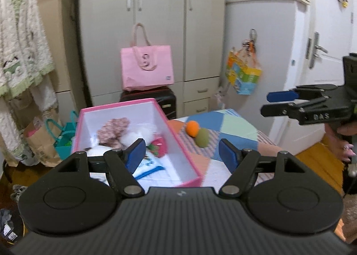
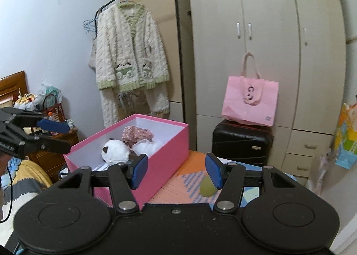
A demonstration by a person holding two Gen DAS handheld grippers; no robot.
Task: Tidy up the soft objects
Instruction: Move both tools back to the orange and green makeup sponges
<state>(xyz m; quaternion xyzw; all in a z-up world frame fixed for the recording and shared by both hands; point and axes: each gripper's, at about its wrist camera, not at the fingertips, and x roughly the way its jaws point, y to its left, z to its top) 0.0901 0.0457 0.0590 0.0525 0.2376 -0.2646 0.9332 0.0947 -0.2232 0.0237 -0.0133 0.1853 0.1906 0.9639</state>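
Observation:
A pink box (image 1: 178, 136) with a white inside stands open on a patchwork cloth (image 1: 234, 130). It holds a pink floral soft item (image 1: 113, 130), white plush pieces (image 1: 142, 134) and a red strawberry toy (image 1: 158, 146). An orange soft ball (image 1: 192, 128) and a green soft egg (image 1: 202, 137) lie on the cloth just right of the box. My left gripper (image 1: 181, 154) is open and empty above the box's near end. My right gripper (image 2: 176, 170) is open and empty; the green egg (image 2: 208, 186) lies beside its right finger. The box (image 2: 165, 150) is at its left.
A pink tote (image 1: 147, 67) sits on a black suitcase (image 1: 165, 99) by the beige wardrobe (image 1: 156, 21). A fluffy white cardigan (image 2: 129, 54) hangs on a rack at the left. Paper bags (image 1: 44, 141) stand on the floor. A white door (image 1: 323, 32) is at the right.

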